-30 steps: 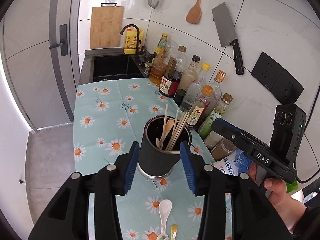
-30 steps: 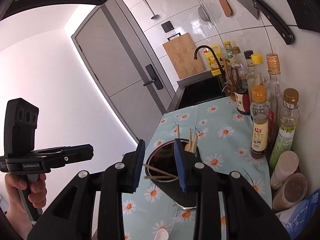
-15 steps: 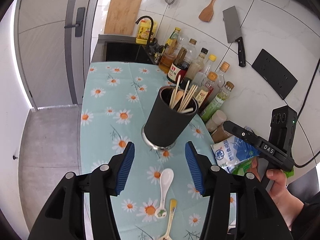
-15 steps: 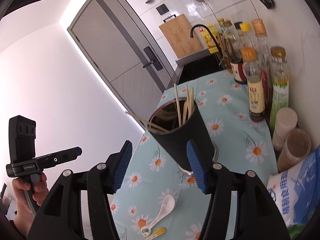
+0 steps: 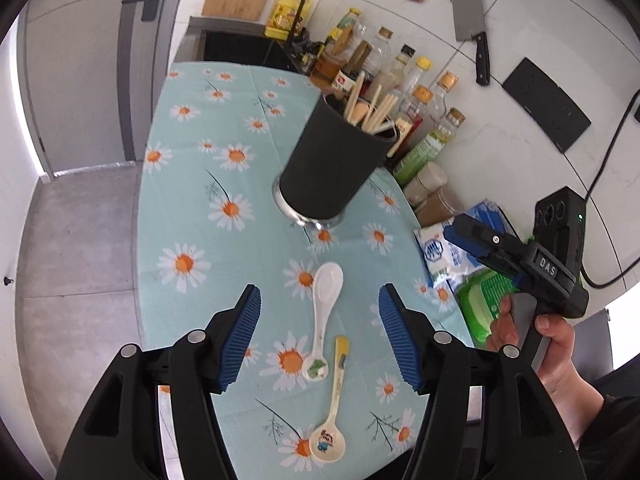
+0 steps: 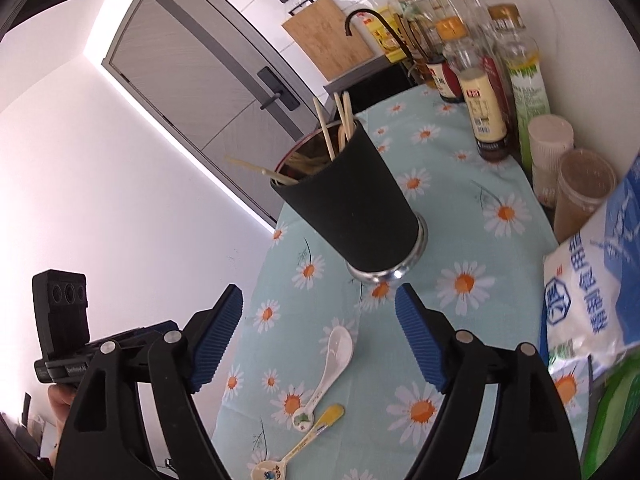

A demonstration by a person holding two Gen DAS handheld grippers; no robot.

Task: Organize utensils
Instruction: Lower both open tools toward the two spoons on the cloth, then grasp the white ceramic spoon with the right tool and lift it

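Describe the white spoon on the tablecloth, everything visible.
The white spoon looks like glazed ceramic, a soup spoon with a deep oval bowl and a short handle ending in a small printed green-and-red figure. It lies flat, bowl up, on the daisy tablecloth, bowl toward the black utensil holder but apart from it. Its handle end sits close beside the yellow-handled spoon. Nothing grips it.

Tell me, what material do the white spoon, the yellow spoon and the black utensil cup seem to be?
White spoon: probably glazed ceramic, since it is glossy and thick. Yellow spoon: likely plastic or melamine, matte with a printed cartoon. Black utensil cup: matte black sleeve over shiny metal, which shows at its base rim.
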